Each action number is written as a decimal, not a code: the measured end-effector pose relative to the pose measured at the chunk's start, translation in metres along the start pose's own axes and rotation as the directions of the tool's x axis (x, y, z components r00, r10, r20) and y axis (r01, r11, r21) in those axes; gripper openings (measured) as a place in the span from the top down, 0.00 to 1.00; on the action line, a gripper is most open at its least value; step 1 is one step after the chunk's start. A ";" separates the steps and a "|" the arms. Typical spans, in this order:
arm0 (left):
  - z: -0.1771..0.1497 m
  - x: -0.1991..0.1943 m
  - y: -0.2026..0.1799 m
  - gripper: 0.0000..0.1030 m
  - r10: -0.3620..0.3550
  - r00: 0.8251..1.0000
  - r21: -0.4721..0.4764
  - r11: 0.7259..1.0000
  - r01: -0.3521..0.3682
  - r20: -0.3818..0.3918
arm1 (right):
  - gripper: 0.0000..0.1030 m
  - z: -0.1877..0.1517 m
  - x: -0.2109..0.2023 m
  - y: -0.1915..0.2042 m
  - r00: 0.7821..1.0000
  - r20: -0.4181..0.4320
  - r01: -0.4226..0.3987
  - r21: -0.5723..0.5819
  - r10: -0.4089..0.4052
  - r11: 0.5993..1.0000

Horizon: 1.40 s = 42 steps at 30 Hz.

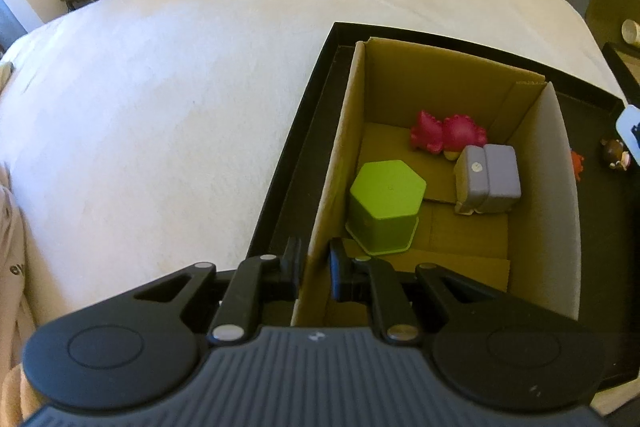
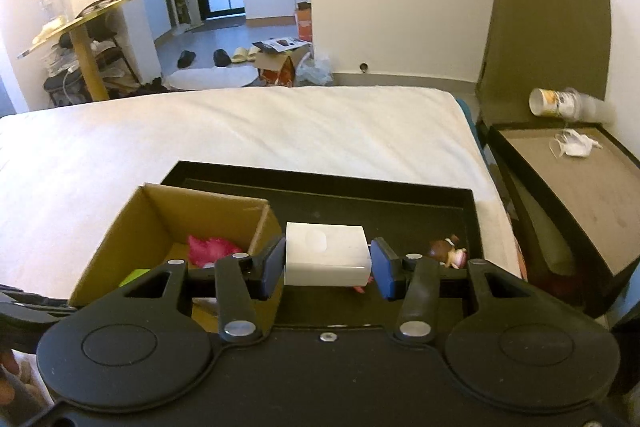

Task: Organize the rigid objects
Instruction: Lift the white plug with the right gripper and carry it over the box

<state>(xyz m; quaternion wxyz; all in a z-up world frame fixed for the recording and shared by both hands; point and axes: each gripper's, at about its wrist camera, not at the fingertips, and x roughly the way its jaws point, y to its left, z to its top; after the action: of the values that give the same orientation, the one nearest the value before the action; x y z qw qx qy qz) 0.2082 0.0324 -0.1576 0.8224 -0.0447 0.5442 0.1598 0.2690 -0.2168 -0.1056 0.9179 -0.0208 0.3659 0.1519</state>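
With my left gripper (image 1: 314, 269) pinching the cardboard box (image 1: 560, 227) wall between its fingers, I'd carry the white block (image 2: 326, 254), clamped in my right gripper (image 2: 326, 267), leftward over the rim before releasing.

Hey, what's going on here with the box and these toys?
A person is sorting small toys into a cardboard box that sits in a black tray on a bed. The left tool is clamped on the box's near wall. The right tool holds a white block above the tray. A green hexagonal piece, a pink toy and a grey block already lie in the box.
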 end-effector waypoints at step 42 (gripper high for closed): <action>0.002 0.008 0.019 0.89 -0.116 0.993 -0.082 0.990 0.114 -0.017 | 0.55 0.012 0.048 0.081 0.966 -0.160 -0.206 -0.010 0.202 0.978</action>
<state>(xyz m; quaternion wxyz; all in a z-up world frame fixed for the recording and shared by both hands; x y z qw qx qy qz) 0.2073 0.0526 -0.1622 0.8218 -0.1112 0.5427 0.1335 0.2863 -0.1254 -0.1240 0.8652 -0.0070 0.4356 0.2482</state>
